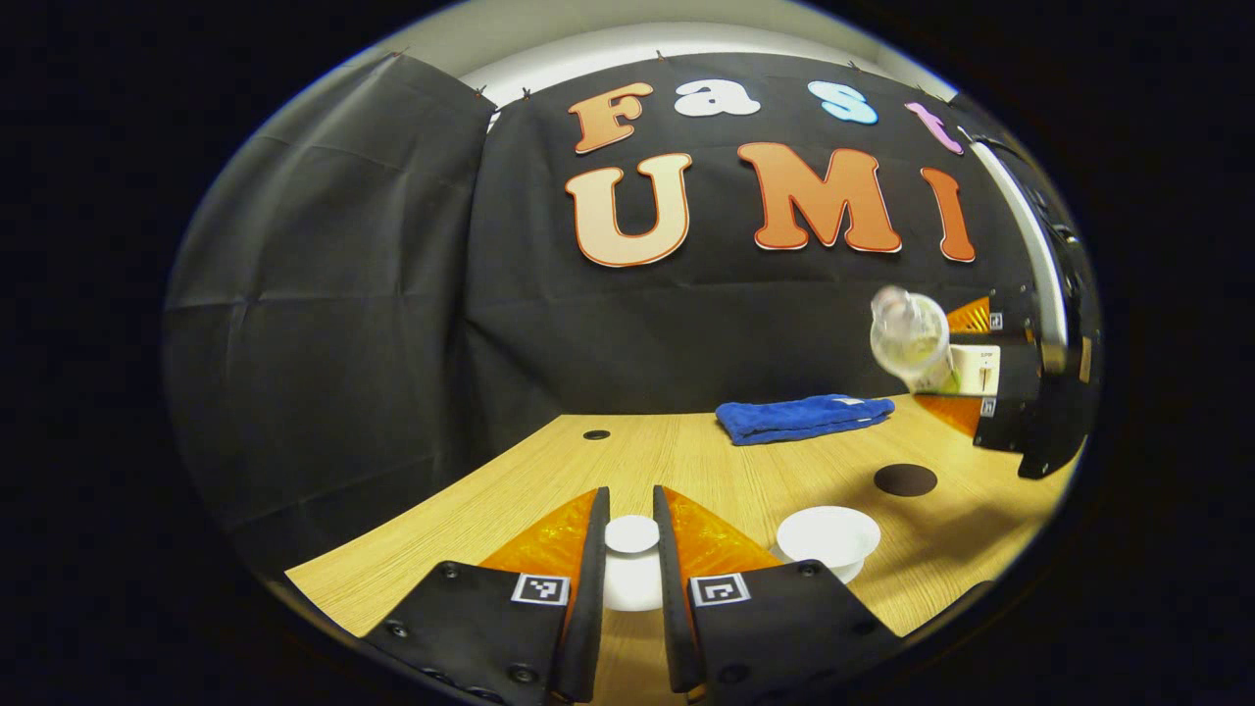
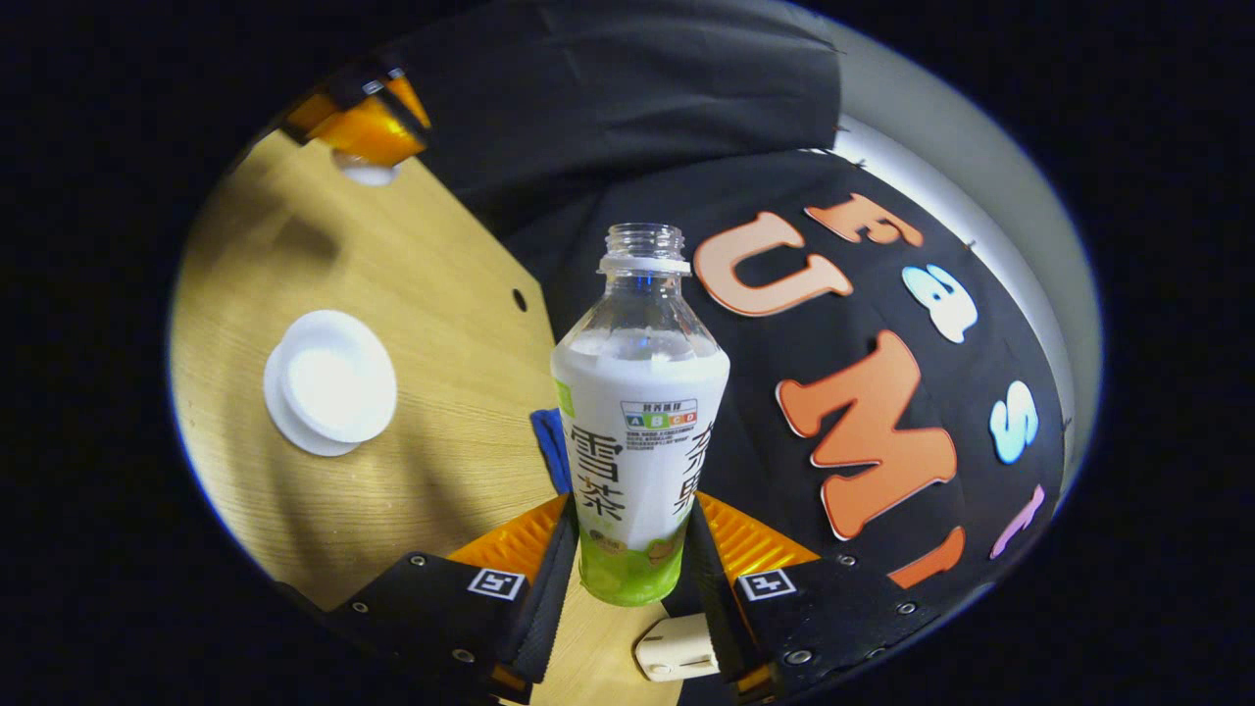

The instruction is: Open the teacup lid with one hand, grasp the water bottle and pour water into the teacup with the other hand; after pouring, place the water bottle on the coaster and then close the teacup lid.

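Pouring step underway: right gripper (image 2: 627, 559) clamped on tilted water bottle (image 2: 637, 441), left gripper (image 1: 630, 544) pinching teacup lid (image 1: 631, 534). Next: neck over open teacup (image 1: 828, 539).

This is a staged recording booth, not a lived-in room. Black cloth (image 1: 324, 294) hangs in creased panels as walls, clipped along the top edge, with a pale wall (image 1: 627, 44) showing above it. A light wood-grain surface (image 1: 686, 461) with a round cable hole (image 1: 596, 434) carries a few props: a folded blue towel (image 1: 804, 417), a dark round coaster (image 1: 905, 479), a white teacup (image 1: 828, 537).
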Motion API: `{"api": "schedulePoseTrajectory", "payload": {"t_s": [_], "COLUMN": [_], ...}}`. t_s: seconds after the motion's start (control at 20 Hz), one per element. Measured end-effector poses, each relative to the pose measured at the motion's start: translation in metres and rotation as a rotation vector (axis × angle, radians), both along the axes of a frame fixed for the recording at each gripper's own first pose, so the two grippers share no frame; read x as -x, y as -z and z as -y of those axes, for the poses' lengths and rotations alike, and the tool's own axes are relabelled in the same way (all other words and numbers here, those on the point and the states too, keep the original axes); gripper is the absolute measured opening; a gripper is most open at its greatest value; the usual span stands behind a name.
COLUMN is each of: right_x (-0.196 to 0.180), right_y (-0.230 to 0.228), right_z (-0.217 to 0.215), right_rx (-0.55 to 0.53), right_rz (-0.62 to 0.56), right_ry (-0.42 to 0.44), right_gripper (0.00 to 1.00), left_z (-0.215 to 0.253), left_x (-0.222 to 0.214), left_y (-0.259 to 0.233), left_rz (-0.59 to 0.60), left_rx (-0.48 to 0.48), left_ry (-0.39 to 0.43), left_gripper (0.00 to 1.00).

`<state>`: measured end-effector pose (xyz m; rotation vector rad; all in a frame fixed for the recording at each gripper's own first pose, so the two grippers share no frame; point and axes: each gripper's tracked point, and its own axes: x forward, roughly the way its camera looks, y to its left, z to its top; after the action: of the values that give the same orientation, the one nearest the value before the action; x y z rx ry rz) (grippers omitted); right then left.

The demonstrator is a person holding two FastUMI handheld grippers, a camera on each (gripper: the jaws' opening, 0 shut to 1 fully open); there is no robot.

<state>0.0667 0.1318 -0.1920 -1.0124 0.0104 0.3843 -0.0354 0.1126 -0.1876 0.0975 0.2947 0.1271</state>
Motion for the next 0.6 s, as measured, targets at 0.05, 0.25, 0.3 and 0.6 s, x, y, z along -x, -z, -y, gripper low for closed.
{"api": "schedulePoseTrajectory", "payload": {"t_s": [0.05, 0.25, 0.3, 0.6], "right_x": [-0.005, -0.023, -0.028, -0.051], "right_y": [-0.008, -0.003, 0.003, 0.036], "right_z": [0.010, 0.038, 0.045, 0.068], "right_rx": [-0.055, -0.308, -0.354, -0.752], "right_rz": [-0.005, -0.119, -0.150, -0.339], "right_ry": [0.034, 0.140, 0.167, 0.280], "right_gripper": [0.65, 0.65, 0.65, 0.65], "left_z": [0.002, 0.005, 0.005, 0.002], "left_x": [-0.001, -0.002, -0.002, 0.002], "left_y": [-0.001, -0.001, -0.001, 0.003], "left_rz": [0.000, 0.006, 0.007, 0.001], "left_rx": [0.003, 0.005, 0.007, 0.015], "left_ry": [0.002, 0.001, 0.000, -0.020], "left_gripper": [0.31, 0.32, 0.31, 0.31]}}
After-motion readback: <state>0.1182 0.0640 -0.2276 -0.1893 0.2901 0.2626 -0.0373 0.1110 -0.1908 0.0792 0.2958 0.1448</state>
